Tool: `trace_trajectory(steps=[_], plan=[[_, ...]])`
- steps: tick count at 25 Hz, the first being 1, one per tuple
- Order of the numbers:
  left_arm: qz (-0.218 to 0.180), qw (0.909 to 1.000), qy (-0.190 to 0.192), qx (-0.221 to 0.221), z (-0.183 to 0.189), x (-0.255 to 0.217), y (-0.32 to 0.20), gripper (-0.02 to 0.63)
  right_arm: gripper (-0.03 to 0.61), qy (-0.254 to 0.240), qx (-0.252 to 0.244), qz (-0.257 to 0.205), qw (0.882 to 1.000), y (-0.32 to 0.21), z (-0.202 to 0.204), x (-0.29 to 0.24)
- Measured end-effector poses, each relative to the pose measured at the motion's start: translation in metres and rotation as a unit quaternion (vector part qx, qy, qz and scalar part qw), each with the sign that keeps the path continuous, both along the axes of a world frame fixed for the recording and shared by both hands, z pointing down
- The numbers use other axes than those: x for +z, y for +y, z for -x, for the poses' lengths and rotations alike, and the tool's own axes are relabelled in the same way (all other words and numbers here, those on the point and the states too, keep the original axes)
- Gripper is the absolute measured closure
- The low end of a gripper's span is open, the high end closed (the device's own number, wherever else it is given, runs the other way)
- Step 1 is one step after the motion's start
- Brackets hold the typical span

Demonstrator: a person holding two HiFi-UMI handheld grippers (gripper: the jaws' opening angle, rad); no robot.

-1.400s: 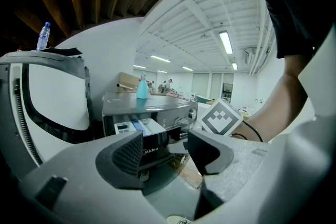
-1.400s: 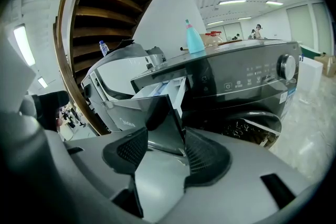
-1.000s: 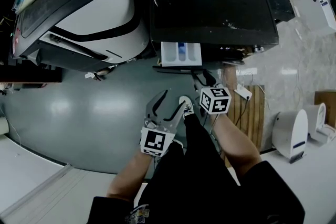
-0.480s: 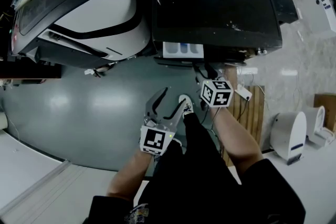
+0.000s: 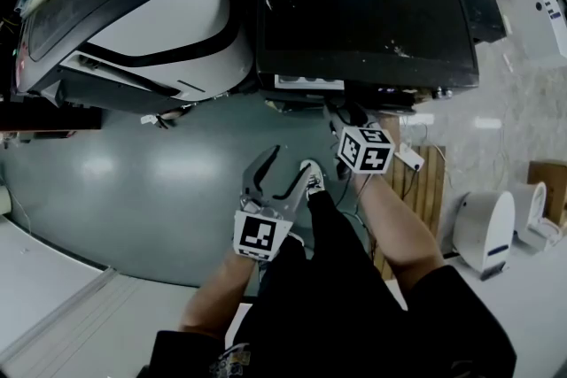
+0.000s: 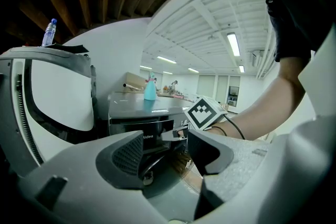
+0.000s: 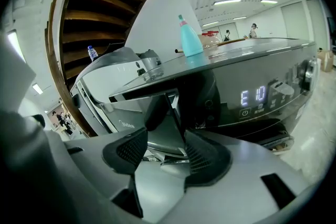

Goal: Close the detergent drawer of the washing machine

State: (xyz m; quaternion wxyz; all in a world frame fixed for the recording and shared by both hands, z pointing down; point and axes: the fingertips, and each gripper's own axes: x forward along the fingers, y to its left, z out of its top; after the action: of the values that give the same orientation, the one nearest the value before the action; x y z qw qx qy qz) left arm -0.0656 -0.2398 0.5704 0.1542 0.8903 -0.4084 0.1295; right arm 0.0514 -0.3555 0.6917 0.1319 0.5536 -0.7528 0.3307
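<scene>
In the head view, the tips of the right tongs (image 5: 342,113) are lost against the dark washing machine (image 5: 363,4) front.

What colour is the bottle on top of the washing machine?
The bottle is turquoise with a pink cap, clearest in the right gripper view.

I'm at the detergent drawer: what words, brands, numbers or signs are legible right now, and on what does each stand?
"Midea": front panel of the washing machine, left gripper view.
"E10": lit display on the same machine, right gripper view; the middle digit is faint.
Icons beside that display: too small to read.
Marker cube: black and white square pattern, no words.
</scene>
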Motion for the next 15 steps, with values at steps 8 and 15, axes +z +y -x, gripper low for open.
trace_trajectory(steps=[8, 15], plan=[[0.003, 1.0000, 0.002, -0.004, -0.004, 0.004, -0.009, 0.365, 0.353, -0.007, 0.022, 0.007, 1.000, -0.015, -0.002, 0.001], [0.003, 0.9999, 0.004, -0.010, -0.003, 0.002, -0.015, 0.365, 0.347, -0.019, 0.041, 0.016, 0.999, -0.022, -0.005, 0.003]])
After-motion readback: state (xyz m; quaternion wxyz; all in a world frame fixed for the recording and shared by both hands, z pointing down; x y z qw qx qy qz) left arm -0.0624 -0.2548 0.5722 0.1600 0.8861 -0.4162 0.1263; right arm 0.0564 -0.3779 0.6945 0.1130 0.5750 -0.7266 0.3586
